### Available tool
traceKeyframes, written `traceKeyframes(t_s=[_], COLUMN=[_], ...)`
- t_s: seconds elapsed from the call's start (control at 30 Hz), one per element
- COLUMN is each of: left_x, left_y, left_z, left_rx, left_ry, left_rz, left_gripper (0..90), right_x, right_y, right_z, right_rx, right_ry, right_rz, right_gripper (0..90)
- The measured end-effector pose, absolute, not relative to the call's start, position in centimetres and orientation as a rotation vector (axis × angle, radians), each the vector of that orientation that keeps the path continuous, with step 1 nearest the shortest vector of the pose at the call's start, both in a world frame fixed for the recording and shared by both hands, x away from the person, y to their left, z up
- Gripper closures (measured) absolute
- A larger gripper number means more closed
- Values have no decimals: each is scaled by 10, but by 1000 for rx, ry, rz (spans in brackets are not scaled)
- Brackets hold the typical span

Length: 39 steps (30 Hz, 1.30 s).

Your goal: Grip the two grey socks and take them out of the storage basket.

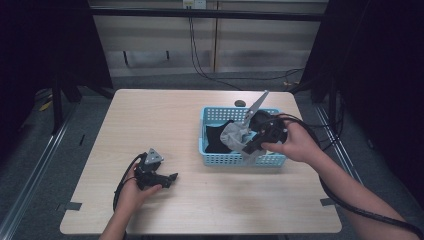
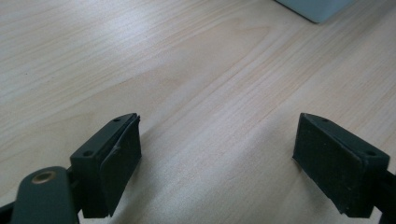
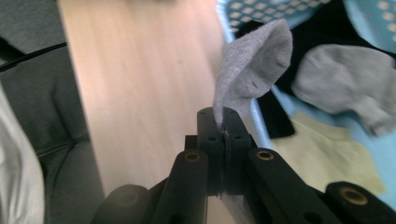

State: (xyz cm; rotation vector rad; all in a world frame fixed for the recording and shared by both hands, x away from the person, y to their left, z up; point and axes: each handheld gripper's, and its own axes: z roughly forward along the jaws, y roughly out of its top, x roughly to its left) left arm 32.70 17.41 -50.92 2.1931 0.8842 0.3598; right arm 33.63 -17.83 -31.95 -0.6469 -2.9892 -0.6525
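My right gripper [image 3: 224,116] is shut on the edge of a grey sock [image 3: 252,70], which stands up from the closed jaws. In the high view this gripper [image 1: 248,148] hangs over the front of a light blue basket [image 1: 235,160], with the grey sock [image 1: 232,134] draped at its tip. A second grey sock [image 3: 350,88] lies in the basket on a black garment [image 3: 327,37]. My left gripper [image 1: 171,177] rests on the table at the front left. Its jaws [image 2: 215,135] stand wide open over bare wood with nothing between them.
A pale yellow cloth [image 3: 327,154] lies on the basket floor. The basket's corner [image 2: 317,7] shows at the top of the left gripper view. A cable [image 1: 350,205] trails from the right gripper along the person's forearm. The wooden table [image 1: 150,120] has dark floor on all sides.
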Motion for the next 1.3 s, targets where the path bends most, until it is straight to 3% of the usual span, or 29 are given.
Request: traceKeyframes(t_s=[0.37, 0.83, 0.87, 0.9, 1.3], left_x=[327, 327, 327, 327, 327], left_y=[174, 174, 174, 174, 174], left_z=[-509, -509, -509, -509, -509], left_rx=[2194, 2193, 2192, 2194, 2194], left_ry=[883, 886, 885, 887, 883], left_rz=[360, 360, 360, 362, 359], left_gripper=[144, 144, 144, 144, 144], right_x=[302, 306, 306, 307, 321], right_y=[-143, -125, -125, -125, -140], right_z=[-352, -418, -421, -423, -393], right_rx=[-456, -437, -456, -488, -567], right_ry=[-2948, -2917, -2910, -2893, -2923], right_rz=[-594, -440, -445, -441, -513], right_gripper=[885, 880, 859, 749, 574])
